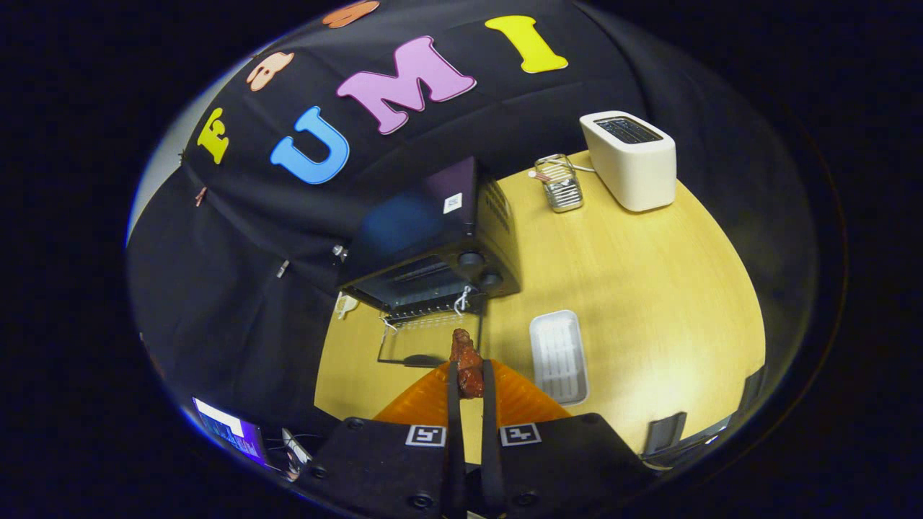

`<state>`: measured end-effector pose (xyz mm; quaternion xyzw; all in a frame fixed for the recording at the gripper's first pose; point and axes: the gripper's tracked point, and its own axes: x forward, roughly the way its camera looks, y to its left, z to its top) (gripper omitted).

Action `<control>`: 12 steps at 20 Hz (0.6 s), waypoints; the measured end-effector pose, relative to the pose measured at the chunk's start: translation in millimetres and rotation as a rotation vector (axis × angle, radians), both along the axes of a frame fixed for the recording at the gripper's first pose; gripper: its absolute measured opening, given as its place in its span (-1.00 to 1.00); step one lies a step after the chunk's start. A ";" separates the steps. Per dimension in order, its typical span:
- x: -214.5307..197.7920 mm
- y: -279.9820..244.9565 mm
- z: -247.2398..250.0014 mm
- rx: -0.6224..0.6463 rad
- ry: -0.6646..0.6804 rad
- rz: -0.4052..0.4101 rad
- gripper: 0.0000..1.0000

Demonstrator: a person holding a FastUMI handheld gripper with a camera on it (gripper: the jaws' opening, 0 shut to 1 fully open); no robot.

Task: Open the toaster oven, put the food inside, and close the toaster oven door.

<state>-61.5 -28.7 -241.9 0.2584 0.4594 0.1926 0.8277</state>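
Observation:
A black toaster oven stands on the wooden table, its glass door folded down flat and its inside open. A reddish-brown piece of food, like a glazed chicken piece, is held up between my fingers. My gripper is shut on it, both fingers pressing its sides. The food sits just short of the lowered door, a little above the table. The oven's wire rack shows inside.
A white ribbed tray lies on the table right of my fingers. A white slot toaster and a small wire holder stand farther back beyond the oven. A screen glows off the table's left side.

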 end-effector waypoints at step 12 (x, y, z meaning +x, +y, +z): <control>39.6 168.7 -12.0 0.091 -0.153 -0.178 -0.75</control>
